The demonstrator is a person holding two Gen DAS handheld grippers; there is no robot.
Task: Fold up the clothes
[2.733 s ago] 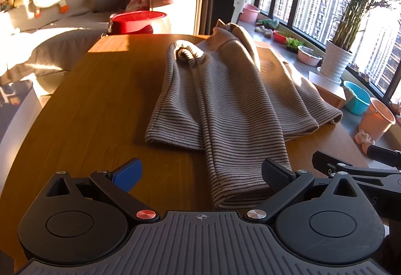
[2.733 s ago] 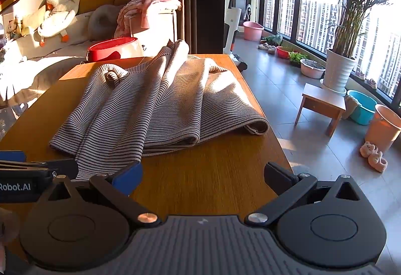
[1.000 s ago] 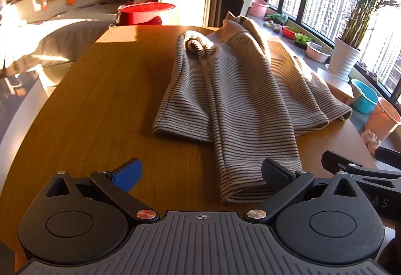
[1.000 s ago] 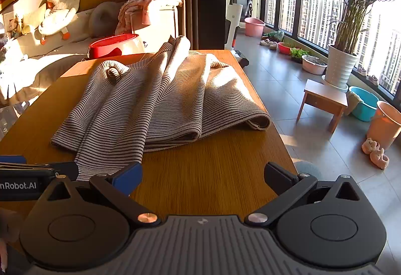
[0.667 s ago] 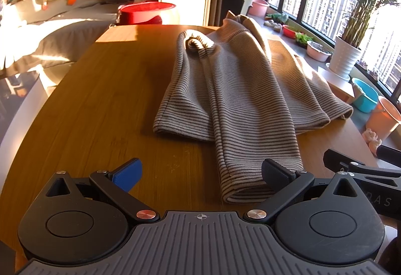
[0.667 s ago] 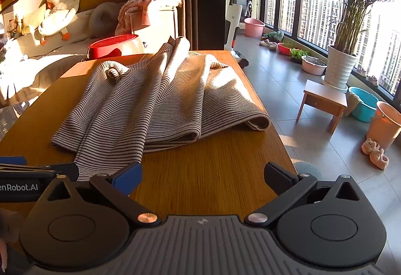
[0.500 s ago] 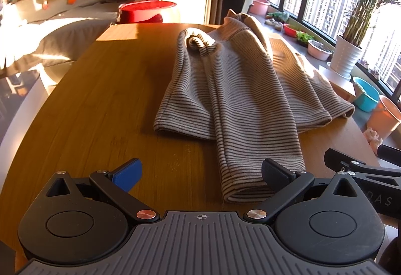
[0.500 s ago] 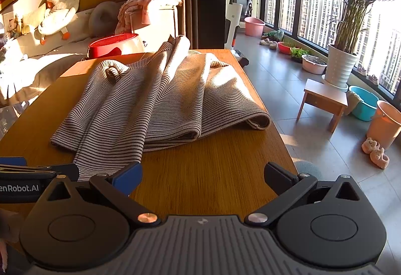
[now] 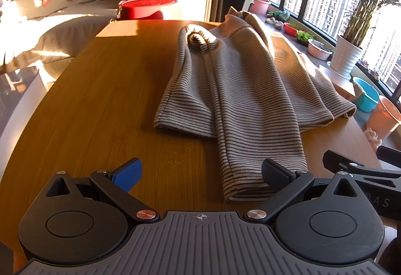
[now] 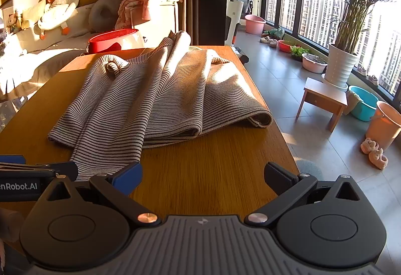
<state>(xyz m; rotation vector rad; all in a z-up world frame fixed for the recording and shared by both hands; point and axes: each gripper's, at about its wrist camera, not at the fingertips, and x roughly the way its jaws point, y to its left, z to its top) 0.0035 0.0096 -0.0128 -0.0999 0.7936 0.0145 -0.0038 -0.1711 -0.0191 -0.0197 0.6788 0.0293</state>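
A brown-and-beige striped sweater [image 9: 245, 89] [image 10: 155, 94] lies partly folded on the wooden table [image 9: 105, 89] [image 10: 213, 164], with one sleeve running toward the near edge. My left gripper [image 9: 200, 172] is open just above the near table edge, and the sleeve's cuff [image 9: 248, 184] lies beside its right fingertip. My right gripper [image 10: 203, 174] is open over bare wood to the right of that sleeve, holding nothing. Each gripper shows at the edge of the other's view.
A red basin [image 9: 147, 8] stands beyond the table's far end, by a sofa with a plush goose [image 10: 60, 6]. To the right are a small wooden stool [image 10: 323, 99], a potted plant [image 10: 340, 67], and blue [image 10: 363, 104] and orange [image 10: 386, 124] buckets on the tiled floor.
My left gripper has crept slightly forward and tilted, so the sweater sits a little lower and nearer in its view. The right gripper and the sweater have barely moved.
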